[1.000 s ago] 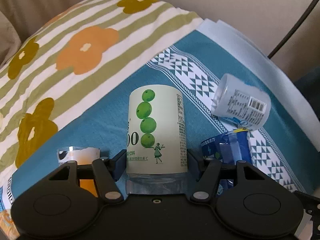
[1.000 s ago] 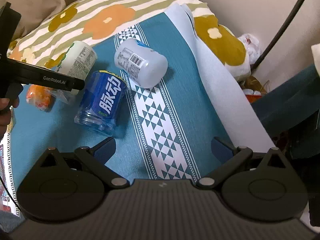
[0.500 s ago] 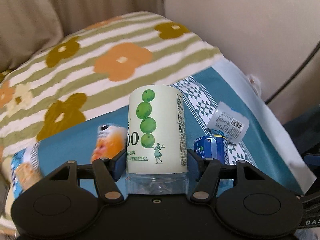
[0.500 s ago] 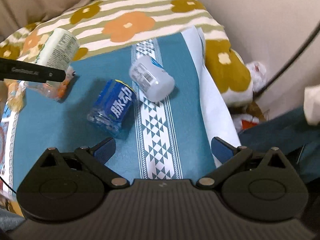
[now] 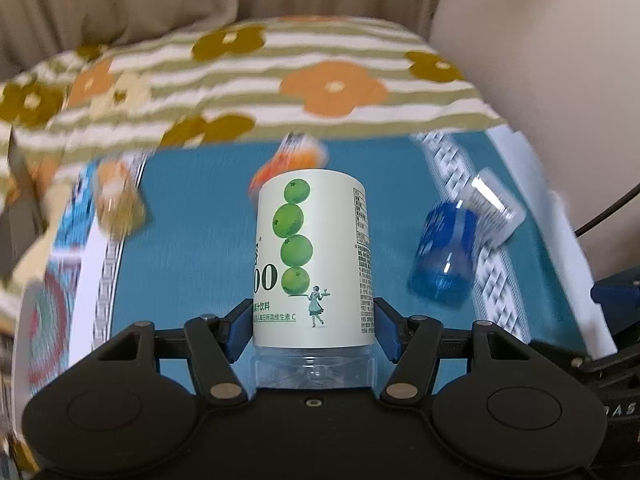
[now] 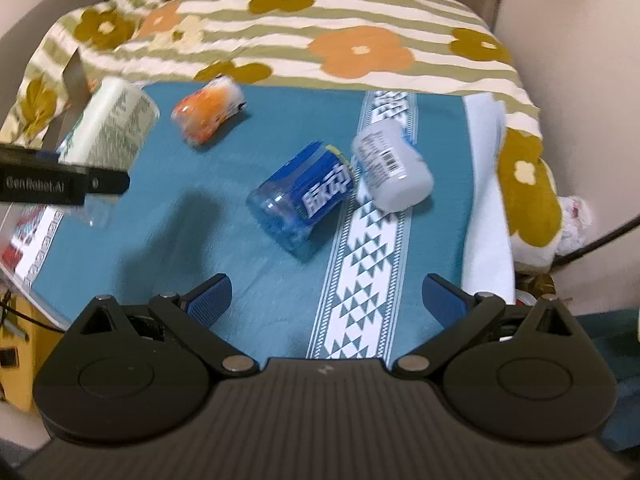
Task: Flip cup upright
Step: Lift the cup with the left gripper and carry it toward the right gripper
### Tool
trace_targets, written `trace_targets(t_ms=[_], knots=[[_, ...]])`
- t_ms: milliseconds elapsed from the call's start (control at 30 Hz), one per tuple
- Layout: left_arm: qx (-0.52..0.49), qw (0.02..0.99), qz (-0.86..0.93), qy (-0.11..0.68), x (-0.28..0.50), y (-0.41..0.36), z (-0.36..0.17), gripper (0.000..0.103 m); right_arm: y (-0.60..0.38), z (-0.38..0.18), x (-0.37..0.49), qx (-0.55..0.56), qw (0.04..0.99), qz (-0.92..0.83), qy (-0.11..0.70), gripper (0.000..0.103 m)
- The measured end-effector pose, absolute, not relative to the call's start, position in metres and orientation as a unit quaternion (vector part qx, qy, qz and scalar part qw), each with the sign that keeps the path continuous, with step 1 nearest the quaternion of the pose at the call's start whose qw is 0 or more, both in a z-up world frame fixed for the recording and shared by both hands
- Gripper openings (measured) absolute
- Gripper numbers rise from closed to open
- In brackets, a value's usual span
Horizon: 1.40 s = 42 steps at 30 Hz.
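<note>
- The left gripper [image 5: 314, 330] is clamped on the green-label cup [image 5: 314, 256], its blue pads pressing both sides of the label just above the clear plastic base. From the right wrist view that cup [image 6: 110, 128] hangs tilted above the left edge of the teal cloth [image 6: 168, 240], clear of the surface.
- The right gripper [image 6: 326, 302] holds nothing; its jaws stand wide apart over the cloth.
- The held cup looks like a cut-down drinks bottle: thin clear plastic, empty, so probably very light and a bit springy. A hard squeeze would likely dent it, and the glossy label may slip. Gripping low on the label, across the width as now, seems sound; which end is the open one I cannot tell.
- Count of cups: five. One is held; four lie on their sides on the cloth.
- Nearest of those is the blue cup [image 6: 302, 200], with the white cup [image 6: 394, 170] touching or just beside its far end, on the patterned white band.
- Farther back lies the orange cup [image 6: 210, 114], and at far left, in the left wrist view only, a blurred yellowish cup [image 5: 118, 204].
- Beyond everything is one flowered striped blanket [image 6: 360, 12].
</note>
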<state>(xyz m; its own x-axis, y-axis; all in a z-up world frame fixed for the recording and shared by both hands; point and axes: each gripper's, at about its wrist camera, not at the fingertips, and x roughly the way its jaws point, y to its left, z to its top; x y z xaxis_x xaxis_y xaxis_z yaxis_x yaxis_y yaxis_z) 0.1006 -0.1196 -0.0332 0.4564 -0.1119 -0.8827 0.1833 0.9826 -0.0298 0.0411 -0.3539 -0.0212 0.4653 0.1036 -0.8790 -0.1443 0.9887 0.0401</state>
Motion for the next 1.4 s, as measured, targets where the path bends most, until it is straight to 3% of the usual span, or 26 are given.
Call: trace_targets(t_ms=[333, 667, 700, 767, 833, 1300, 1400], knots=[[0.034, 0.823, -0.077, 0.561, 0.081, -0.114, -0.095, 0.066, -0.338, -0.06, 0.043, -0.023, 0.832, 0.101, 0.545, 0.103], [0.066, 0.822, -0.079, 0.561, 0.071, -0.115, -0.116, 0.068, -0.329, -0.079, 0.043, -0.009, 0.822, 0.093, 0.561, 0.103], [0.069, 0.821, -0.079, 0.561, 0.07, -0.116, -0.117, 0.07, -0.328, -0.079, 0.042, -0.01, 0.822, 0.092, 0.562, 0.103], [0.07, 0.822, -0.082, 0.559, 0.068, -0.117, -0.117, 0.084, -0.327, -0.079, 0.041, -0.013, 0.822, 0.09, 0.562, 0.103], [0.069, 0.823, -0.086, 0.557, 0.066, -0.117, -0.117, 0.088, -0.327, -0.078, 0.039, -0.011, 0.823, 0.087, 0.562, 0.103], [0.091, 0.827, -0.086, 0.549, 0.062, -0.117, -0.107, 0.088, -0.329, -0.074, 0.034, -0.002, 0.824, 0.073, 0.562, 0.103], [0.089, 0.828, -0.088, 0.546, 0.058, -0.114, -0.1, 0.097, -0.326, -0.068, 0.035, -0.002, 0.827, 0.071, 0.558, 0.103]])
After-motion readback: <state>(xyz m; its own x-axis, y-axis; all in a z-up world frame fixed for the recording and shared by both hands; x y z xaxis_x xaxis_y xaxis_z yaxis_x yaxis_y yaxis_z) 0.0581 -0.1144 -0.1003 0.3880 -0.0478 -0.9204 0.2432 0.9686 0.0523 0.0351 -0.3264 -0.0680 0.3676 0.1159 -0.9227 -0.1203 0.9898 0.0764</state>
